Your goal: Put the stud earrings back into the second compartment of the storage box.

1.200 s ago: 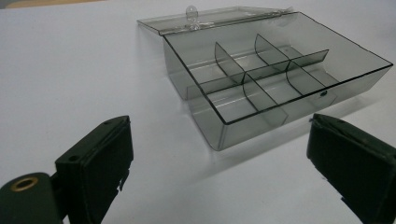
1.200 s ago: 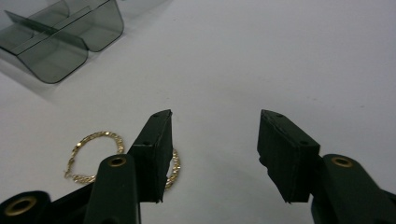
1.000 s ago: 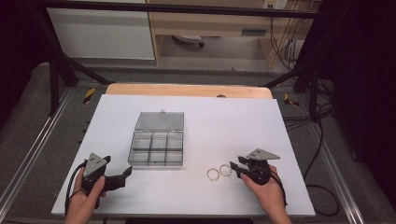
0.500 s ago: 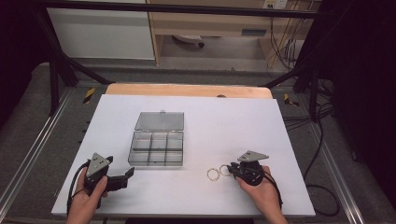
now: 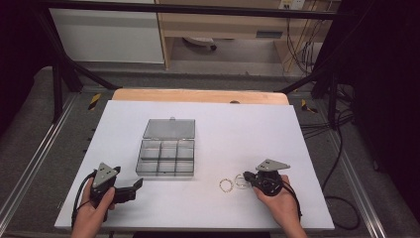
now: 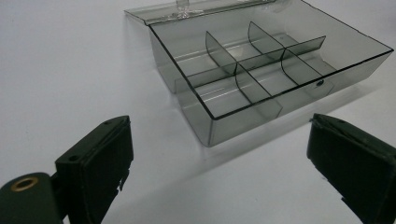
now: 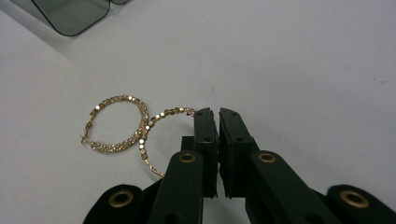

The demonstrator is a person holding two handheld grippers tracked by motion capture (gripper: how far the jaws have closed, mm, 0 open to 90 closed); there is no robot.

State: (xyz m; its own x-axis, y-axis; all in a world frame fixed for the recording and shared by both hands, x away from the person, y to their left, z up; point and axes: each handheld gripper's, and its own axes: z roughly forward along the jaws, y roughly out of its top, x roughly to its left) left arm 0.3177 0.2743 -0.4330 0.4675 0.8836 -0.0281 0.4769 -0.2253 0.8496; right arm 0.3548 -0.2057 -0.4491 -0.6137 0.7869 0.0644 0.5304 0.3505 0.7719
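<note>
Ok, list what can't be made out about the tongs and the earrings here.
- Right gripper view: the right tongs cover part of the nearer gold beaded hoop earring, so an actual grip can't be confirmed.
- High view: both hoops are too small for detail; the farther gold hoop earring is a faint ring.
- Left gripper view: the clear grey plastic compartment box has its lid cut off by the top edge.

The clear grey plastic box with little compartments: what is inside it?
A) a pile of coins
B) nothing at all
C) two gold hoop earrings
B: the clear grey plastic box has bare compartments, and both sparkly gold hoop earrings lie out on the white table, beside the right gripper.
</note>
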